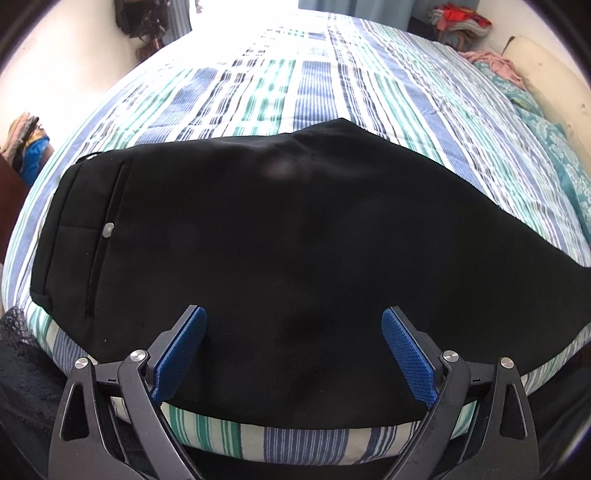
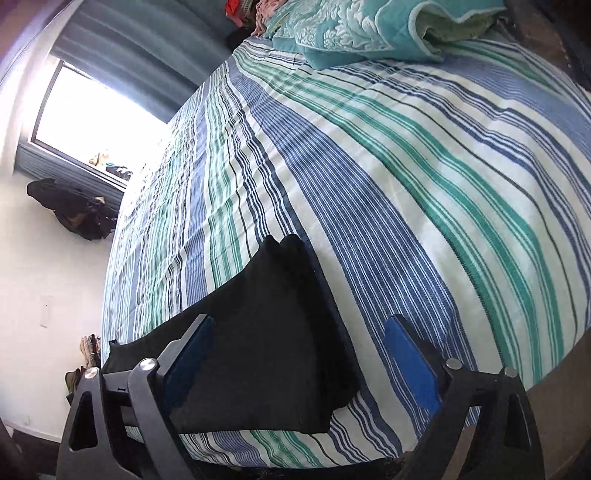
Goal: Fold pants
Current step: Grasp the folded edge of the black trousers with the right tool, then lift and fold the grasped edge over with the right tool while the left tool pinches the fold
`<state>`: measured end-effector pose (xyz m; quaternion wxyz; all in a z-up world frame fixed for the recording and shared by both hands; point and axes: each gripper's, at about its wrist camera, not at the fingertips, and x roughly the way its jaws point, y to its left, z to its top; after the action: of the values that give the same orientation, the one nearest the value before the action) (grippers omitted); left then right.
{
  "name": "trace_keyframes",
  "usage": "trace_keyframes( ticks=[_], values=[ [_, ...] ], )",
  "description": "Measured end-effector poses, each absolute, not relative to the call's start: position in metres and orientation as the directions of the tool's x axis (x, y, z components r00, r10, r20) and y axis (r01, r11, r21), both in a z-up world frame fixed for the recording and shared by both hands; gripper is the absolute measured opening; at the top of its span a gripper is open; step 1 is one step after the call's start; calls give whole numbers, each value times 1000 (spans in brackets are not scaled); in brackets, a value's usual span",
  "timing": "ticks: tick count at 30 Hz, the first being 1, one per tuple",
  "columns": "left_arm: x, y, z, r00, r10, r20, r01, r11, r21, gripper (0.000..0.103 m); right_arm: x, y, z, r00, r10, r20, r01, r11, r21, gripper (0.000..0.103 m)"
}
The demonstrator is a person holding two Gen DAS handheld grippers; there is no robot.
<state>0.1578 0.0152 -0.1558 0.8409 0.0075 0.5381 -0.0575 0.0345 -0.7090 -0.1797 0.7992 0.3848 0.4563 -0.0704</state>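
**Q:** While both tools hover at the near edge of the bed, where does the garment lie relative to the fingers?

**A:** One pair of black pants rests flat on the striped sheet along the bed's near edge, its long axis running left to right. The waistband end, with one pale button, points toward the bed's left side; the leg end tapers toward the right. The left gripper sits directly over the seat region, both blue pads spread wide and holding nothing. The right gripper hangs over the leg end, its jaws likewise apart and empty, the right-hand pad over bare sheet.

**Q:** Which tool is nearer the part to be moved?

**A:** Judged from the layout, the legs appear already laid one on the other, so a crosswise fold is likely next; the right gripper is nearer the hems, the left nearer the waistband.

**Q:** Counts?

**A:** One pair of pants, two grippers, one teal quilt at the far right corner.
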Motion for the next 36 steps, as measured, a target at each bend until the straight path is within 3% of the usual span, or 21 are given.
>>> trace_keyframes(
  ticks=[1,8,11,13,16,17,20,26,32,36],
  values=[
    [157,14,-155,416,-84,-905,113,993,-40,97,38,-710,-185,566,254,-784,464,689,558,77],
    [155,13,-158,403,-61,-913,107,994,-18,97,69,-698,-208,480,452,-752,342,693,635,69],
    [156,10,-160,399,-57,-915,110,994,-15,97,76,-697,-218,466,458,-757,360,684,635,65],
    [155,7,-160,399,-59,-915,116,993,-13,97,78,-698,-221,467,432,-772,405,671,621,54],
    [154,5,-159,406,-68,-911,129,992,-17,97,75,-695,-223,449,396,-801,462,664,588,20],
    [152,4,-160,408,-69,-910,132,991,-16,97,74,-692,-222,451,393,-802,468,661,587,16],
    [151,5,-159,412,-88,-907,134,990,-35,97,71,-675,-206,484,388,-784,440,667,602,15],
    [148,17,-160,427,-138,-893,120,988,-95,97,58,-626,-154,656,500,-566,291,524,801,14],
    [143,35,-160,458,-188,-868,115,982,-152,97,78,-528,-131,696,639,-329,125,343,931,14],
    [142,46,-158,474,-215,-854,98,977,-191,97,107,-444,-137,649,714,-264,74,287,955,14]
  ],
)
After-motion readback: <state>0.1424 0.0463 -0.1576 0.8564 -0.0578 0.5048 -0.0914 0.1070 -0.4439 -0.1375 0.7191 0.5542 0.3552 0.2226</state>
